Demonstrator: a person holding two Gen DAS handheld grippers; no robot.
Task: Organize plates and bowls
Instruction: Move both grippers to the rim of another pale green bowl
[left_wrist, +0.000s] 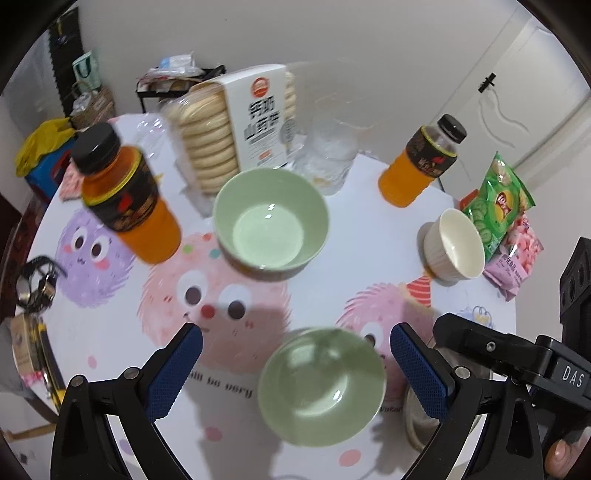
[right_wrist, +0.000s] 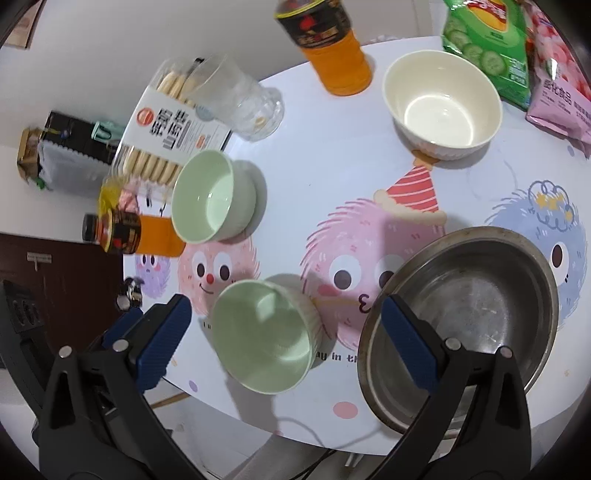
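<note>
A near green bowl (left_wrist: 321, 387) sits on the cartoon-print table (left_wrist: 122, 343), below and between the fingers of my open left gripper (left_wrist: 295, 354). A second green bowl (left_wrist: 271, 221) stands farther back at the centre. A cream bowl (left_wrist: 454, 245) stands at the right. In the right wrist view the near green bowl (right_wrist: 264, 336) lies between the fingers of my open right gripper (right_wrist: 284, 325); a steel bowl (right_wrist: 465, 317) sits under its right finger. The far green bowl (right_wrist: 210, 201) and cream bowl (right_wrist: 443, 105) lie beyond. Both grippers hold nothing.
Two orange drink bottles (left_wrist: 125, 195) (left_wrist: 421, 162), a biscuit box (left_wrist: 236, 125) and a clear glass (left_wrist: 328, 155) stand at the back. Snack bags (left_wrist: 498, 206) lie at the right edge. A watch (left_wrist: 37, 284) lies at the left edge.
</note>
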